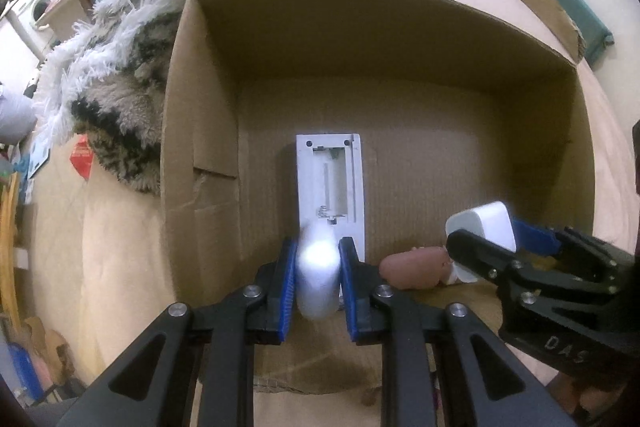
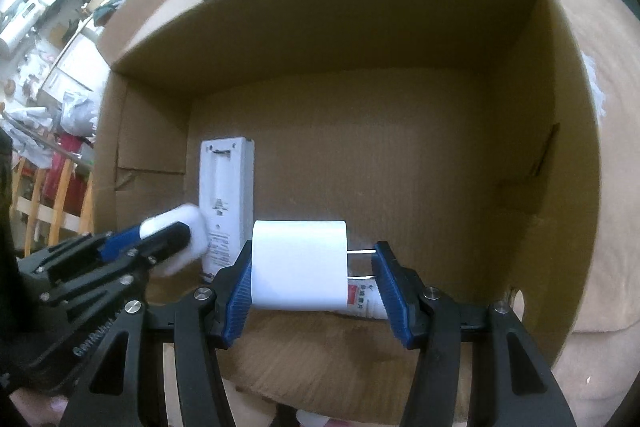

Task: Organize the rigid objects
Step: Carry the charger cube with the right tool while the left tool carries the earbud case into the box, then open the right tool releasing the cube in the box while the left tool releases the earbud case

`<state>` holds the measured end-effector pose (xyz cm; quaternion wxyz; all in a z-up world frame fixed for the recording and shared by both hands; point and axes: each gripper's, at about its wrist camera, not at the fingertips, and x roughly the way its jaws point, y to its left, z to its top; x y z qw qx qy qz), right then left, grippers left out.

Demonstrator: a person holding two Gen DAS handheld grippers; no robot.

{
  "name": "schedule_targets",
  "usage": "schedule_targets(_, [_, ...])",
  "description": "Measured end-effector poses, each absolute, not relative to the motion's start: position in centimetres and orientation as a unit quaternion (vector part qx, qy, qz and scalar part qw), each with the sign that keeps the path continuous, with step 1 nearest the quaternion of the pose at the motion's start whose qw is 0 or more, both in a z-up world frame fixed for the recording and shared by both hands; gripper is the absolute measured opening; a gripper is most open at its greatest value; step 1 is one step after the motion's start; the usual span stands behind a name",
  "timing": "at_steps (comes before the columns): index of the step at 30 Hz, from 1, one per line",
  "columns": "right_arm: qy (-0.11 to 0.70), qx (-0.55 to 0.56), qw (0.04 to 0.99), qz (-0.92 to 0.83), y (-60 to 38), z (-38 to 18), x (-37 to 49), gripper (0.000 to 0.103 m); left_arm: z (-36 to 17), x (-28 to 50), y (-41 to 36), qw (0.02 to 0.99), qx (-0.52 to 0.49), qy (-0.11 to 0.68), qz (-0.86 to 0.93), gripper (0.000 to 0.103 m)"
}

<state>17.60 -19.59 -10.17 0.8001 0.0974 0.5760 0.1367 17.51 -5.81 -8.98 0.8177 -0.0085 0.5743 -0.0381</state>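
Your left gripper (image 1: pixel 318 277) is clamped tight on a small white rounded object (image 1: pixel 316 267), hanging over the cardboard box (image 1: pixel 200 131) near its front wall. The remote (image 1: pixel 330 187) lies just beyond, its long axis running toward the back wall. Your right gripper (image 2: pixel 314 277), half open, pinches the white charger (image 2: pixel 298 265) sideways, prongs toward its right pad, to the remote's right.

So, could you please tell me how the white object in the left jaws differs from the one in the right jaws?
The small white case is rounded and smooth; the white plug adapter is boxy, with two metal prongs. The case is pinched in narrow jaws, the adapter in wider ones. Both are held over the cardboard box.
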Motion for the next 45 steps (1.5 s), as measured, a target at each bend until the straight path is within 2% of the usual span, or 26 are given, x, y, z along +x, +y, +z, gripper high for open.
schedule_targets(25, [0.561, 0.106, 0.814, 0.111, -20.9, -9.5, 17.9, 0.060, -9.2, 16.4, -7.7, 0.832, 0.043, 0.553, -0.031, 0.019])
schedule_targets(27, [0.560, 0.106, 0.815, 0.107, -20.9, -9.5, 17.9, 0.060, -9.1, 16.3, -7.8, 0.832, 0.043, 0.552, -0.030, 0.022])
schedule_targets(28, [0.561, 0.108, 0.814, 0.106, -21.0, -9.5, 18.0, 0.060, -9.1, 16.3, -7.8, 0.832, 0.043, 0.552, -0.029, 0.030])
schedule_targets(29, [0.562, 0.111, 0.813, 0.106, -21.2, -9.4, 17.9, 0.060, -8.7, 16.4, -7.8, 0.833, 0.045, 0.551, -0.029, 0.042])
schedule_targets(31, [0.560, 0.121, 0.813, 0.105, -21.5, -9.3, 18.0, 0.061, -8.5, 16.3, -7.9, 0.838, 0.052, 0.543, -0.024, 0.053])
schedule_targets(34, [0.546, 0.131, 0.821, 0.107, -21.8, -8.6, 18.0, 0.062, -8.1, 16.2, -8.3, 0.841, 0.066, 0.537, -0.021, 0.054])
schedule_targets(38, [0.529, 0.140, 0.830, 0.109, -22.4, -7.5, 17.7, 0.079, -8.1, 15.9, -8.6, 0.841, 0.069, 0.536, -0.018, 0.062])
schedule_targets(45, [0.522, 0.158, 0.831, 0.112, -23.0, -7.4, 17.8, 0.080, -7.4, 15.7, -8.3, 0.846, 0.072, 0.528, -0.003, 0.063])
